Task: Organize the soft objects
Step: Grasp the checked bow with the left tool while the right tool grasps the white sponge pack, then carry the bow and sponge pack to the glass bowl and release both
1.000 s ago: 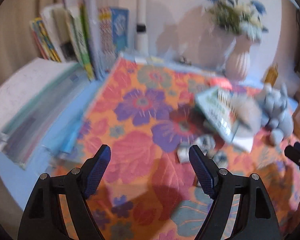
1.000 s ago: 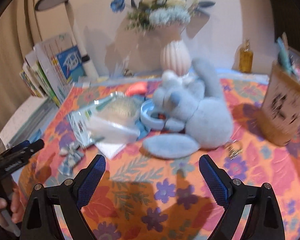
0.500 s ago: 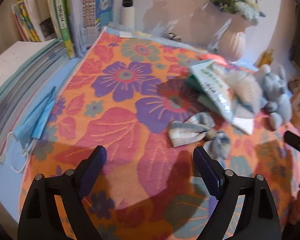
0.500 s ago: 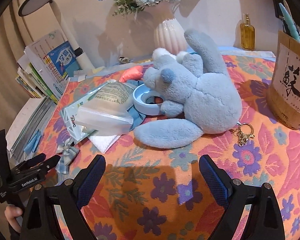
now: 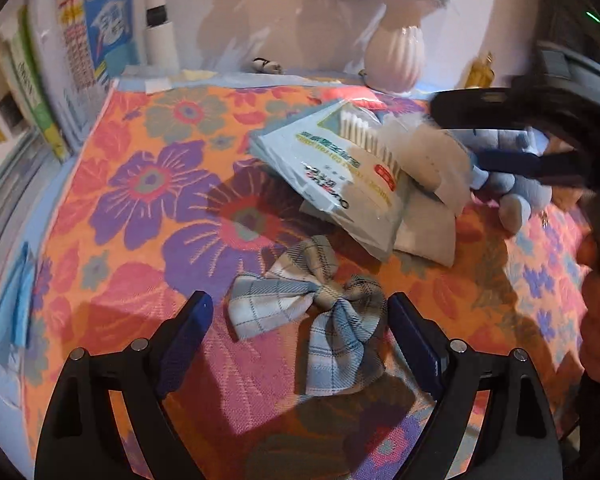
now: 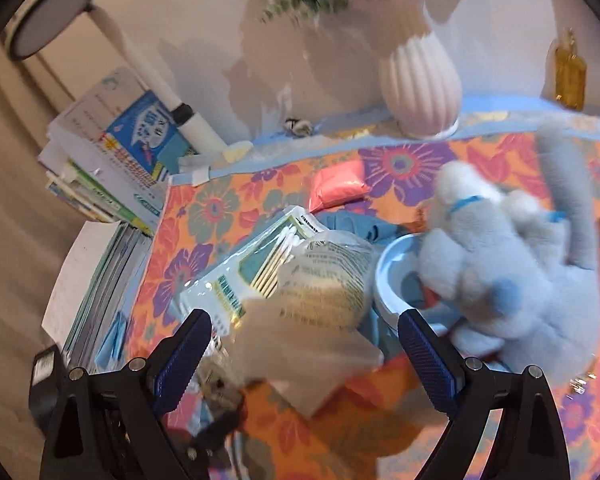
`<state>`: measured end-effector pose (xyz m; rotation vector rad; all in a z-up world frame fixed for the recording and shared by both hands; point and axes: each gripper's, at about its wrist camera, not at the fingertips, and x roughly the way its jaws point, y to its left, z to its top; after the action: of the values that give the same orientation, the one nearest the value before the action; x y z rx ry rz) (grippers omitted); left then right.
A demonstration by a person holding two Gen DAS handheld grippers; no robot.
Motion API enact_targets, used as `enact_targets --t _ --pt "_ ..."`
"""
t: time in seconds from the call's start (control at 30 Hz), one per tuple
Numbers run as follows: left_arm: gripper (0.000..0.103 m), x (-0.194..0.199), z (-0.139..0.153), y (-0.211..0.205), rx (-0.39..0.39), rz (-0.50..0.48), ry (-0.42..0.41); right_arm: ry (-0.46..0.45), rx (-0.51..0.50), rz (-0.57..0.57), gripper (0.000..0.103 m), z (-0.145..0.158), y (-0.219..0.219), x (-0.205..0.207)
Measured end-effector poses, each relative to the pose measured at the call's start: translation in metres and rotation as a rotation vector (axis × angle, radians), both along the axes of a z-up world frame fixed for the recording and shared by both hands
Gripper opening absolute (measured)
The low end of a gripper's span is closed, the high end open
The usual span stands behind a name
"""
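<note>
Left gripper (image 5: 300,316) open, straddling plaid bow (image 5: 312,316) at lower centre of frame, on floral tabletop (image 5: 148,184). Right gripper (image 6: 304,340) open over cotton-swab packets (image 6: 284,280); blue plush (image 6: 516,276) at right. Risks: pads may close on one bow loop only, so it slips free; the cloth may bunch and get pinched too.

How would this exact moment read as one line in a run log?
left tool: open, around plaid bow | right tool: open, over clear bag | nothing held
</note>
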<state>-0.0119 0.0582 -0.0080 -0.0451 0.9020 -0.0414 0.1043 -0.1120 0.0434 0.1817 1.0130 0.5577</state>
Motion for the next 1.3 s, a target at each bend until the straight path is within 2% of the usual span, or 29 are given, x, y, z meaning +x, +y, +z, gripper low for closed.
enact_targets --t 0.1,0.13,0.17,0.2,0.23,0.27,0.33,0.4,0.43,0.6,0.7,0.77,0.93,1.03,1.1,1.23,1.3 --pt "0.087 -0.003 -0.001 -0.008 0.038 -0.019 0.003 -0.037 -0.028 -0.002 0.094 -0.007 0.007 0.002" --pt "0.087 -0.004 -0.001 -0.009 0.045 -0.017 0.001 -0.047 -0.028 -0.004 0.091 -0.008 0.007 0.002" --pt "0.083 -0.004 -0.001 -0.010 0.049 -0.016 -0.003 -0.057 -0.026 -0.006 0.087 -0.012 0.007 0.003" --pt "0.078 -0.005 0.000 -0.011 0.049 -0.019 -0.010 -0.061 -0.028 -0.004 0.079 -0.014 0.007 0.003" --pt "0.068 -0.005 0.002 -0.012 0.046 -0.028 -0.020 -0.063 -0.027 0.002 0.074 -0.017 0.007 0.003" --pt "0.047 -0.009 0.003 -0.015 0.039 -0.041 -0.030 -0.075 -0.020 0.004 0.073 -0.019 0.006 0.002" --pt "0.028 -0.012 0.005 -0.015 0.020 -0.071 -0.055 -0.119 -0.005 0.001 0.066 -0.017 0.002 -0.005" --pt "0.026 -0.013 0.005 -0.012 0.001 -0.073 -0.056 -0.145 0.017 0.007 0.050 -0.014 -0.002 -0.010" --pt "0.026 -0.012 0.005 -0.010 -0.016 -0.076 -0.057 -0.157 0.043 0.015 0.049 -0.010 -0.005 -0.014" --pt "0.025 -0.024 0.013 0.002 -0.113 -0.095 -0.097 -0.236 0.109 0.043 0.047 0.018 -0.022 -0.043" --pt "0.025 -0.031 0.013 0.004 -0.126 -0.067 -0.082 -0.258 0.140 0.060 0.047 0.033 -0.040 -0.066" --pt "0.025 -0.044 0.015 0.007 -0.182 -0.060 -0.091 -0.267 0.173 0.077 0.047 0.040 -0.055 -0.083" --pt "0.025 -0.072 0.018 -0.003 -0.218 -0.093 -0.128 -0.258 0.220 0.123 0.047 0.041 -0.085 -0.116" --pt "0.025 -0.077 0.019 -0.011 -0.227 -0.122 -0.133 -0.201 0.244 0.169 0.047 0.030 -0.094 -0.125" --pt "0.025 -0.081 0.021 -0.016 -0.228 -0.128 -0.142 -0.208 0.176 0.163 0.047 0.023 -0.097 -0.137" --pt "0.025 -0.091 0.026 -0.021 -0.276 -0.153 -0.164 -0.241 -0.047 0.150 0.047 0.004 -0.090 -0.159" --pt "0.025 -0.092 0.027 -0.027 -0.266 -0.159 -0.163 -0.247 -0.098 0.148 0.048 -0.003 -0.089 -0.163"
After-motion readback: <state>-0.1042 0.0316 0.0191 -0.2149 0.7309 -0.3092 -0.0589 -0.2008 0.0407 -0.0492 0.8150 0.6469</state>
